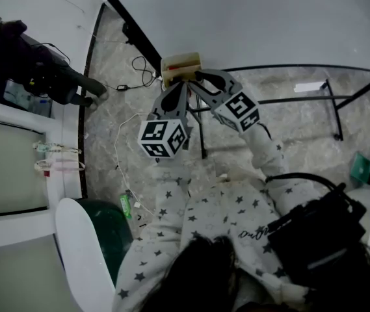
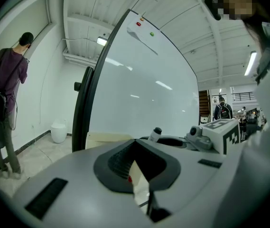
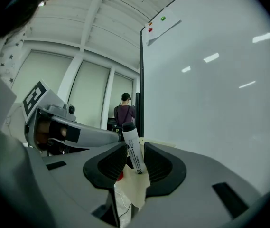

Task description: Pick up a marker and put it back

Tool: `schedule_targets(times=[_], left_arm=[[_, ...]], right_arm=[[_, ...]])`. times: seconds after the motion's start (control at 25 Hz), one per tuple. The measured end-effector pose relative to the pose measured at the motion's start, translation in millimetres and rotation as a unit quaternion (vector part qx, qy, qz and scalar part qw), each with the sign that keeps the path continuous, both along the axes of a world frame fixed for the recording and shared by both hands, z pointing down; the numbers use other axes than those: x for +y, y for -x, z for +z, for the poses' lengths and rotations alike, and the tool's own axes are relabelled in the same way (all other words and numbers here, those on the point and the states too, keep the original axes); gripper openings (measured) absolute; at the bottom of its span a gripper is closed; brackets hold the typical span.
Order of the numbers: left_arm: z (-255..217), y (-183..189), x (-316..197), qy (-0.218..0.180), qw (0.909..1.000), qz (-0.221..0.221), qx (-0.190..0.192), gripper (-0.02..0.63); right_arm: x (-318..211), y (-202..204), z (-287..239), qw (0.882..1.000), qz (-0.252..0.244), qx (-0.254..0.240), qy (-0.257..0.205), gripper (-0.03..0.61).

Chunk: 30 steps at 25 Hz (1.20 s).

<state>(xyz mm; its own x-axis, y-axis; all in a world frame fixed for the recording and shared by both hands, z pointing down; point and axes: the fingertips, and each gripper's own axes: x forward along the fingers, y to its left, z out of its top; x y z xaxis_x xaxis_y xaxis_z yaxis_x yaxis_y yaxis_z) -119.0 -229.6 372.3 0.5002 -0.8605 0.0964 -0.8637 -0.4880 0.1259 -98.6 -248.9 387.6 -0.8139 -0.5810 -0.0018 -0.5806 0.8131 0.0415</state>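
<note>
A white marker (image 3: 133, 148) with a black cap stands upright between the pads of my right gripper (image 3: 135, 152), which is shut on it. Its cap (image 2: 154, 134) also shows in the left gripper view. In the head view both grippers are raised side by side at the whiteboard (image 1: 256, 18). The right gripper (image 1: 199, 77) and left gripper (image 1: 182, 84) point at a tan box-like holder (image 1: 181, 64) with something red in it. My left gripper (image 2: 135, 158) has its jaws together with nothing between them; the tan holder shows just beyond.
A person in a dark top (image 2: 9, 94) stands by the far wall. Cables (image 1: 129, 135) trail over the marble floor, and the whiteboard's black stand legs (image 1: 331, 103) run to the right. A green-backed chair (image 1: 100, 233) sits at lower left.
</note>
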Motion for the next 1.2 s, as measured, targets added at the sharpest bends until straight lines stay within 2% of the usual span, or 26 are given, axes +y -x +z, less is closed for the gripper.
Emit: schedule_targets(times=[0.56,1.2], left_arm=[[11,-2,-2,0.011,0.9999,0.000,-0.001,0.002],[18,-4,-1,0.017,0.9998,0.001,0.002,0.002]], right_arm=[[-4,3,-1,1.000,0.003,0.017,-0.009,0.091],[-2,2,-5,1.000,-0.004,0.013,-0.002,0.084]])
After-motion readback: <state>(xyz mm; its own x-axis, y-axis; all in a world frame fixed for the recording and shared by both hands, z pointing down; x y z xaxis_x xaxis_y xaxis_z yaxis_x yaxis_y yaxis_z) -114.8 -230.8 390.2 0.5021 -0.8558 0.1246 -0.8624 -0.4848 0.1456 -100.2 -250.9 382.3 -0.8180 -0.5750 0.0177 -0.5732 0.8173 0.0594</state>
